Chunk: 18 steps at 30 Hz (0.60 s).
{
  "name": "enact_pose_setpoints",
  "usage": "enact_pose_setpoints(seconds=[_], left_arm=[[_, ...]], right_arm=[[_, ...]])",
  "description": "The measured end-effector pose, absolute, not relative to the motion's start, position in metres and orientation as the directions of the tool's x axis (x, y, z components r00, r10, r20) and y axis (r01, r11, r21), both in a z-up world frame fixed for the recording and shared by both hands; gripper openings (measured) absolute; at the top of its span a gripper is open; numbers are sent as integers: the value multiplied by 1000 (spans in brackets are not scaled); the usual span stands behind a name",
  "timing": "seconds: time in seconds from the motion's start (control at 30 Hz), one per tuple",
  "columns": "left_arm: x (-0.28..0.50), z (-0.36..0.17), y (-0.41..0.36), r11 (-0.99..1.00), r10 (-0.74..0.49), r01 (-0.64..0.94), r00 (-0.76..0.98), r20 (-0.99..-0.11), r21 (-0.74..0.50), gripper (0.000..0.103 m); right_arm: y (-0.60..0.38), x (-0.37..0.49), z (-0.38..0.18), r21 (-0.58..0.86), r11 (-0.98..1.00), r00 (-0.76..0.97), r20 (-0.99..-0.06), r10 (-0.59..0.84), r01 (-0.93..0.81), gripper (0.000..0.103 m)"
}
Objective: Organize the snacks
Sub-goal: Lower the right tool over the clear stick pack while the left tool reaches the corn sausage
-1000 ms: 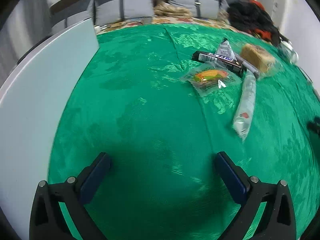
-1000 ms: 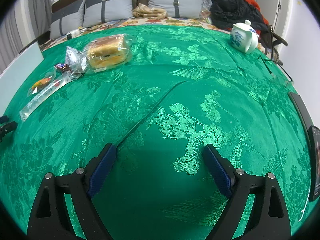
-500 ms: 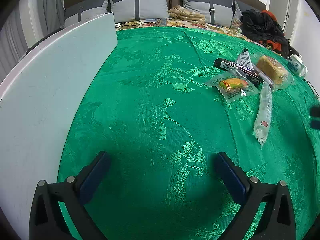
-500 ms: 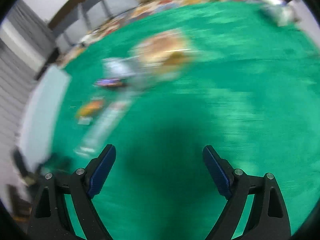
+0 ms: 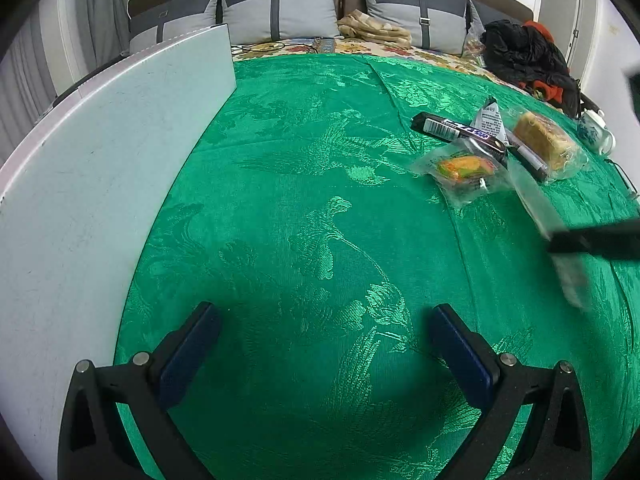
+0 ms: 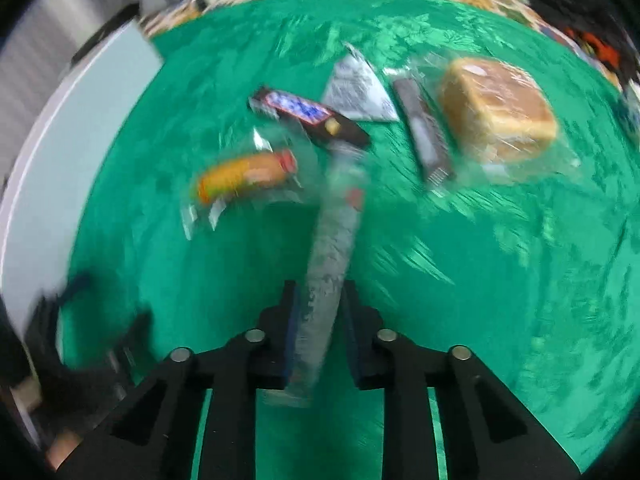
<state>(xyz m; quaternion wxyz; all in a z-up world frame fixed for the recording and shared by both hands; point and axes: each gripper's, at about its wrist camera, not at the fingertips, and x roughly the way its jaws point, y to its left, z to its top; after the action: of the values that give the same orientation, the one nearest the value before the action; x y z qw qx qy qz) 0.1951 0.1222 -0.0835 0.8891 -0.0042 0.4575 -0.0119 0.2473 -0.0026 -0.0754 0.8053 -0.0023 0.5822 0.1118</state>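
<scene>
Snacks lie in a cluster on the green cloth (image 5: pixel 304 216). My right gripper (image 6: pixel 320 304) is shut on the near end of a long clear tube packet (image 6: pixel 334 236), blurred by motion; it also shows in the left wrist view (image 5: pixel 536 204). Beyond it lie an orange snack in a clear wrapper (image 6: pixel 244 176) (image 5: pixel 464 170), a dark chocolate bar (image 6: pixel 308 116) (image 5: pixel 456 130), a silver triangular packet (image 6: pixel 358 88), a dark stick bar (image 6: pixel 422 132) and wrapped bread (image 6: pixel 496 110) (image 5: pixel 542 140). My left gripper (image 5: pixel 320 344) is open and empty over bare cloth.
A white board (image 5: pixel 96 168) borders the cloth on the left. Grey pillows (image 5: pixel 280 12) and dark clothes (image 5: pixel 520 56) lie at the far end. A white teapot (image 5: pixel 596 130) stands at the right. The right gripper's arm (image 5: pixel 596 240) reaches in from the right.
My right gripper swung left to the snack cluster and closed on the long tube packet. The left view shifted slightly and the right gripper now enters it from the right.
</scene>
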Motion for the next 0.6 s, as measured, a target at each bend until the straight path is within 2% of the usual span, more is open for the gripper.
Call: enact_pose_setpoints(seconds=[0.1,0.17,0.23,0.3,0.33,0.37,0.4,0.43,0.5,0.6], left_arm=[[195,-84,122,1000,-25,17,581,-813,-18,103],[195,-83,122,1000,-25,17,581,-813,-18,103],[195,-83,122,1000,-25,17,581,-813,-18,103],[195,-83,122,1000,-25,17,581,-814,-18,103],[195,-83,122,1000,-25,17,581,-814,-19,103],[195,-83,122,1000,-25,17,581,-814,-19,103],[195,-83,122,1000,-25,17,581,-814,-19,103],[195,-83,122,1000,-26,17,581,-813,-19,103],[196,-84,122,1000,-26,17,581,-813,-20,103],[195,-84,122,1000,-25,17,581,-813,-19,103]], right_arm=[[-29,221,-74,28,943,260,-958,120,-331,18],[-51,199,-75,-80,906,257,-966,33,-415,18],[-71,184,-75,-172,878,280,-959,-45,-447,19],[-99,173,-77,-180,884,303,-952,-46,-431,22],[-107,172,-76,-158,894,310,-950,-22,-420,29],[-117,168,-76,-127,904,345,-938,25,-409,51],[-123,164,-74,-131,906,380,-924,36,-402,63],[-129,158,-76,-169,908,443,-896,20,-383,81],[-139,150,-79,-155,916,518,-853,65,-371,83],[-164,142,-86,28,947,556,-804,211,-319,85]])
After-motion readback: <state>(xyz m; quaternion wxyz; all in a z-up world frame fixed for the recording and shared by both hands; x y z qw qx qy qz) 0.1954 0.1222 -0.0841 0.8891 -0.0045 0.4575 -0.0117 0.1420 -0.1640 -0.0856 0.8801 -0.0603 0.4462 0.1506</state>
